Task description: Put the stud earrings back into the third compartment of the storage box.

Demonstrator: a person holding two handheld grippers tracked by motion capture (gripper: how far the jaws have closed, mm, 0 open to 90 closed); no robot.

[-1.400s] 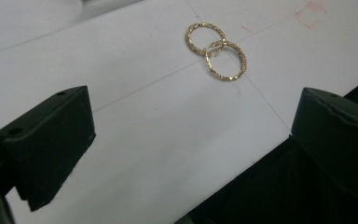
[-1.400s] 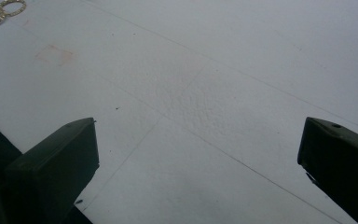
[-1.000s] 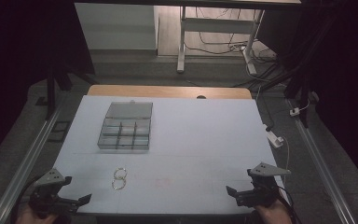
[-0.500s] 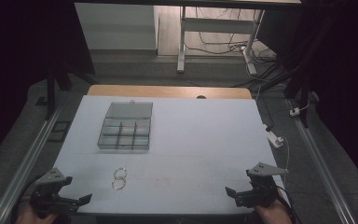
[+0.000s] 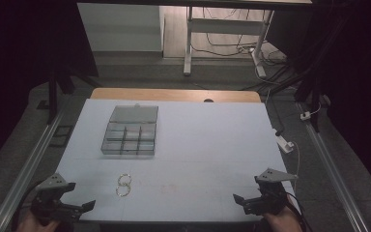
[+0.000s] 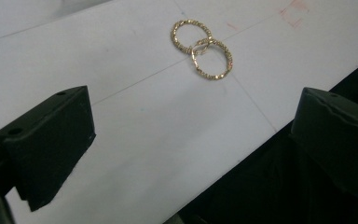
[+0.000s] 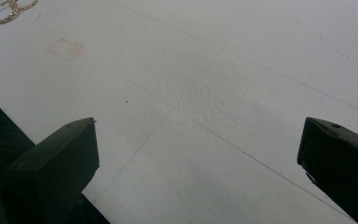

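Two gold rings lie touching on the table, both grippers' fingers wide open, holding nothing.

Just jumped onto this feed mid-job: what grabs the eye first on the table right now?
Two gold hoop earrings lie overlapping on the white table, near its front edge and left of centre. Behind them, farther back on the left, sits a clear compartment box with its lid open. The left gripper and right gripper hover at the front corners, jaws wide apart and holding nothing.
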